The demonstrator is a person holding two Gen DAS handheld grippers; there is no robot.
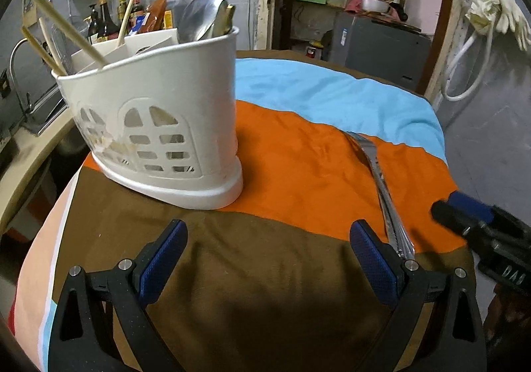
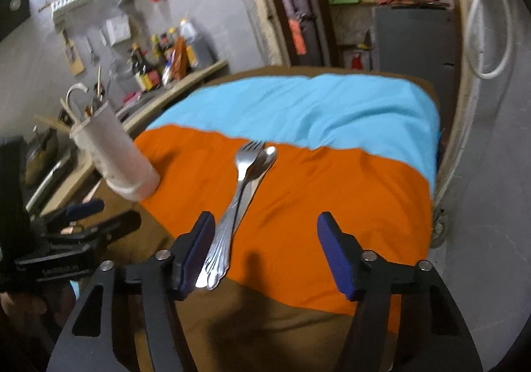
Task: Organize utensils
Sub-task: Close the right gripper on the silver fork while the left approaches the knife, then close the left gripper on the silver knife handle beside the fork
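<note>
Across the worktop lies a wrinkled cloth in brown, orange and sky-blue bands [image 1: 298, 153], and everything I work with sits on it. Biggest is the cream plastic utensil caddy with arched cut-out windows [image 1: 159, 113], standing upright on the cloth's left part where brown meets orange; wooden chopsticks [image 1: 66, 37] lean out of its left compartment and a large steel ladle bowl [image 1: 202, 12] rises from its right end. My left gripper [image 1: 268, 259] hangs over the brown band just in front of the caddy, its jaws spread wide with only cloth between them. My right gripper [image 2: 265, 252] is over the orange band, jaws apart and pinching nothing. Smallest, a steel fork [image 2: 244, 173] lies on a steel spoon [image 2: 265, 158] on the orange band, their handle ends just beside my right gripper's left blue pad [image 2: 195, 252].
</note>
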